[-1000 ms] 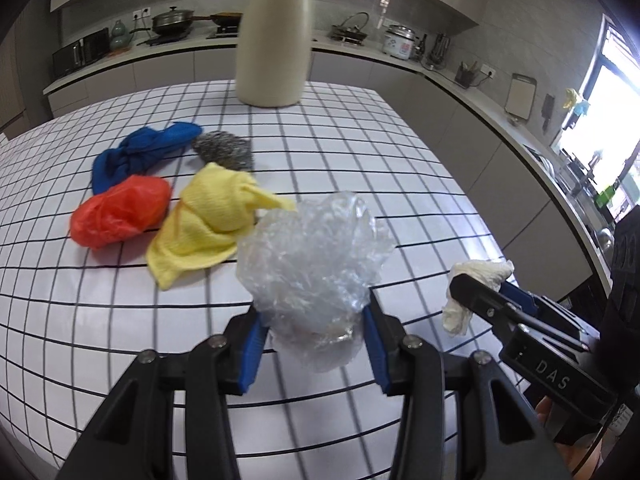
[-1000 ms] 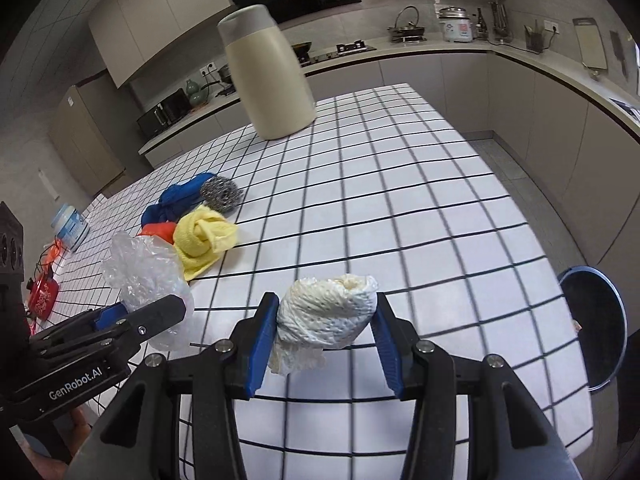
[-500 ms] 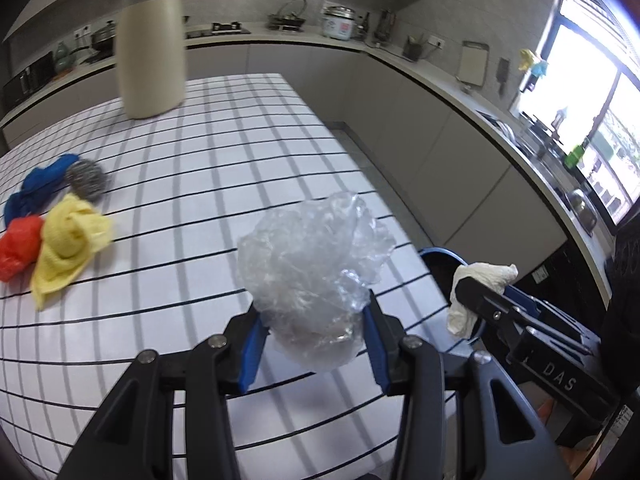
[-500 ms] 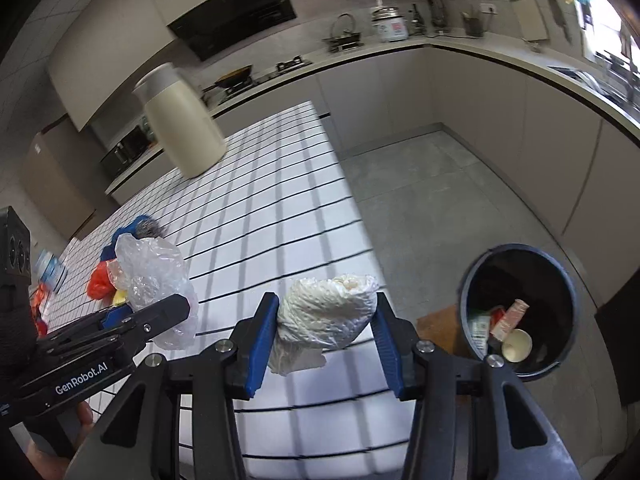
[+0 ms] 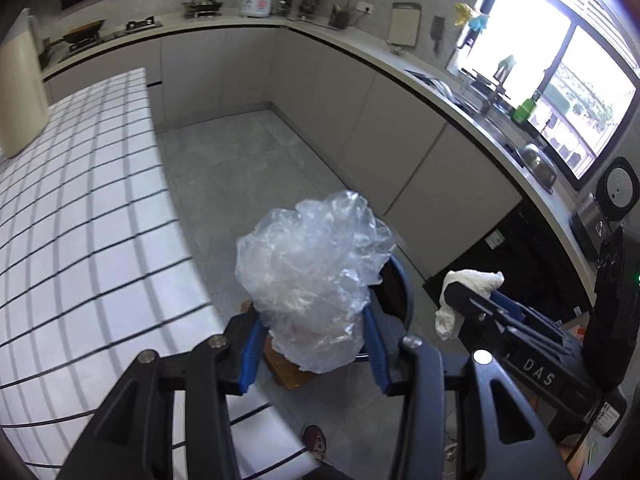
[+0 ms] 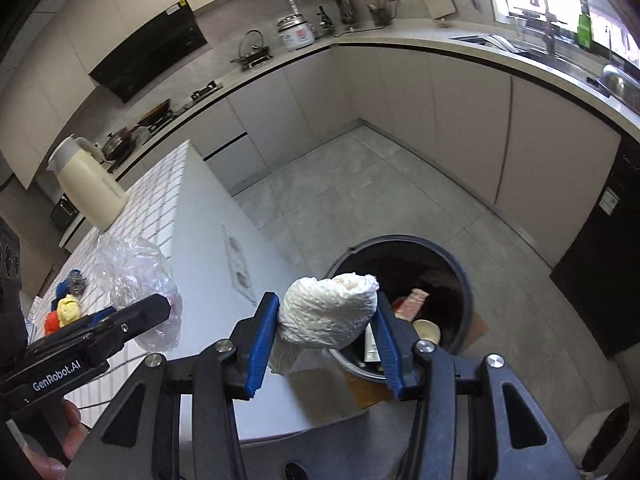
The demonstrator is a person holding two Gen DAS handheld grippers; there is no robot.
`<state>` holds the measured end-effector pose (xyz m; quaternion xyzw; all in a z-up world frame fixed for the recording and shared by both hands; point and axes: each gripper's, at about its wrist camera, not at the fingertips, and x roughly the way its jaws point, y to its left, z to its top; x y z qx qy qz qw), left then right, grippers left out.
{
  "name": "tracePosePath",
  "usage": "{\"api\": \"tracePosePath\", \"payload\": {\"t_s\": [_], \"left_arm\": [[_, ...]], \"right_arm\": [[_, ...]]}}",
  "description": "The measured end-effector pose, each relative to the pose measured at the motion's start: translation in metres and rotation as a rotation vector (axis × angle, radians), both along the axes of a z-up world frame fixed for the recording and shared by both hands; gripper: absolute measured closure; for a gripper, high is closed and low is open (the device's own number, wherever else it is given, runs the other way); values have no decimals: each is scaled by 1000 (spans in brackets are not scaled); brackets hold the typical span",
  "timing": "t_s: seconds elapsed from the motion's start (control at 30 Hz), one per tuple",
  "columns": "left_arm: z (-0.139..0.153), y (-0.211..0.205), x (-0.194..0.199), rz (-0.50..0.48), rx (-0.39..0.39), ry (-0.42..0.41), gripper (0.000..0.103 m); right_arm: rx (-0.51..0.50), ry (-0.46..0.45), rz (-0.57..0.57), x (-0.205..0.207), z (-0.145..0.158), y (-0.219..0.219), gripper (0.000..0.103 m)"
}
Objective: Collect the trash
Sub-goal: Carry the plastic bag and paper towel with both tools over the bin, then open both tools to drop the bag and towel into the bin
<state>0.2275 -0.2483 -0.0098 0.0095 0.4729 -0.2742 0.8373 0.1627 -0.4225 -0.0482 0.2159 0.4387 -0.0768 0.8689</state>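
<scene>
My left gripper (image 5: 312, 344) is shut on a crumpled clear plastic bag (image 5: 312, 272), held in the air past the table's end; the bag also shows in the right wrist view (image 6: 136, 284). My right gripper (image 6: 326, 328) is shut on a white crumpled paper towel (image 6: 328, 312), which also shows in the left wrist view (image 5: 468, 284). Just below and beyond the towel, a round dark trash bin (image 6: 460, 272) stands on the floor with trash inside. In the left wrist view the plastic bag hides most of the bin (image 5: 400, 292).
The white grid-tiled table (image 5: 80, 240) is at the left, with a cream jug (image 6: 88, 184) and coloured cloths (image 6: 64, 312) on it. Grey floor tiles (image 6: 360, 184) lie beyond the bin. Kitchen counters and cabinets (image 6: 440, 92) run around the room. A cardboard piece (image 6: 364, 388) lies under the bin.
Both grippers have swung right, off the table and out over the floor, each still holding its trash. The bin now sits directly beneath the paper towel.
</scene>
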Motion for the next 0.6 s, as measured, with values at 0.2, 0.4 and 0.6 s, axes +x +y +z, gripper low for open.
{"api": "tracePosePath", "payload": {"t_s": [0.2, 0.4, 0.6], "left_arm": [[-19, -45, 2, -24, 21, 30, 57], [-42, -70, 8, -1, 59, 53, 57], [-76, -85, 19, 53, 90, 100, 57]], "right_arm": [[15, 36, -27, -10, -25, -47, 54], [35, 69, -14, 0, -54, -76, 54], [44, 99, 41, 26, -85, -97, 54]]}}
